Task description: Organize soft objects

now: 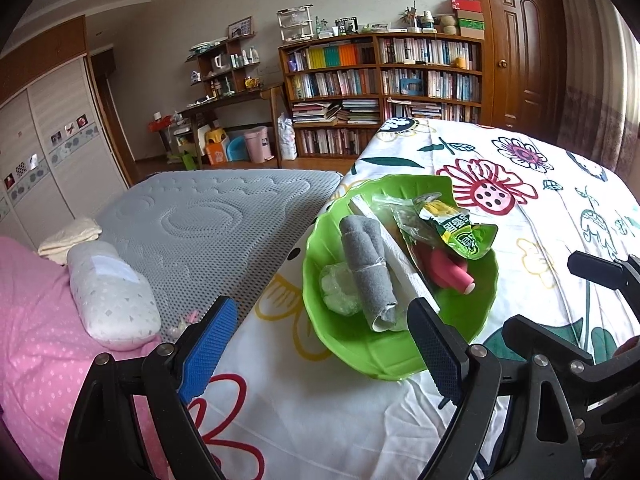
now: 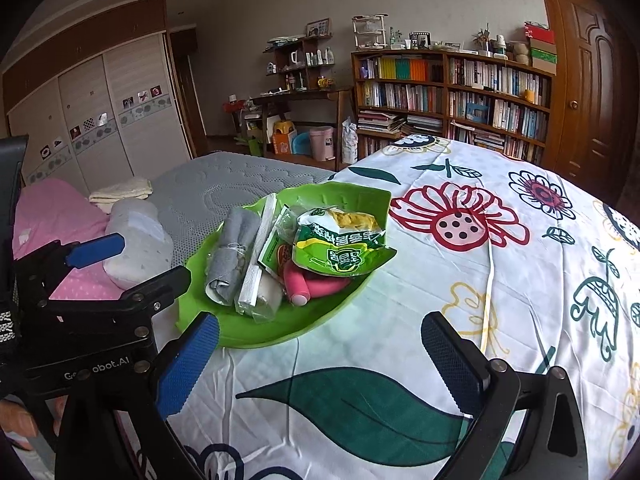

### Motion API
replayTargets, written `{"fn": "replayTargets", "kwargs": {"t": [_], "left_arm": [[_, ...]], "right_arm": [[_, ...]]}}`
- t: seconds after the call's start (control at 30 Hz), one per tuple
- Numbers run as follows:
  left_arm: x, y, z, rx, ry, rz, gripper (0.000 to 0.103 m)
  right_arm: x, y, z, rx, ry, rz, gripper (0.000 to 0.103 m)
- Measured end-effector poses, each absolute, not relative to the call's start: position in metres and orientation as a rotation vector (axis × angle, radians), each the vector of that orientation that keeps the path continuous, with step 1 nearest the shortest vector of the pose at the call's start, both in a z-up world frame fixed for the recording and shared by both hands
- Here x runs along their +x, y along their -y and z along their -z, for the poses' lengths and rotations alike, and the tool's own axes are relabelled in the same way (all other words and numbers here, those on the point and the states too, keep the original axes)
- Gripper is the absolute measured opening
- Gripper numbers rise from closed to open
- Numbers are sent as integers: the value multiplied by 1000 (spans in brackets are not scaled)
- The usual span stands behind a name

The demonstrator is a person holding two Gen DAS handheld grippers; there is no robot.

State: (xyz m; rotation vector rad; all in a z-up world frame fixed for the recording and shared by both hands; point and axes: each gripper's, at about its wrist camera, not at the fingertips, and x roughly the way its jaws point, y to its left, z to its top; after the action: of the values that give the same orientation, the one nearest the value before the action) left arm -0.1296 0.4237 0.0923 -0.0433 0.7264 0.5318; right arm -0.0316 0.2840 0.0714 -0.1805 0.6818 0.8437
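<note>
Left claw [image 1: 320, 344]: spread wide, empty, at the bowl's near rim | right claw [image 2: 320, 364]: wide, empty | soft items heaped in green bowl [image 2: 224, 332] on bed | risk: you nudge the rim; bowl tips on soft bedding.

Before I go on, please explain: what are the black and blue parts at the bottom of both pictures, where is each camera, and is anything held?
No robot here: a person holds a two-finger gripper in each hand, with a camera on each looking along its blue-padded fingers. One picture is from the left gripper, the other from the right gripper. Both are open and hold nothing. They hover over a flowered sheet on a bed. On it lies a green tray with a grey rolled cloth, a white folded piece, a green snack bag, a pink thing and a clear wrapped lump. The left gripper also shows at the left edge of the right picture.
</note>
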Motion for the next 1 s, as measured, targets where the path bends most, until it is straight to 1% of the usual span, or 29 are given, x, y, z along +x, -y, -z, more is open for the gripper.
{"fn": "replayTargets", "kwargs": {"t": [0.7,1.0], "left_arm": [[-138,-426,-82,-56,-749,-568,88],[-138,-427,-81,-61,-748,-574,88]], "right_arm": [[-37,-281,-73,-158,-695,-856,103],[-43,-292,-74,-219,-676,-872,103]]}}
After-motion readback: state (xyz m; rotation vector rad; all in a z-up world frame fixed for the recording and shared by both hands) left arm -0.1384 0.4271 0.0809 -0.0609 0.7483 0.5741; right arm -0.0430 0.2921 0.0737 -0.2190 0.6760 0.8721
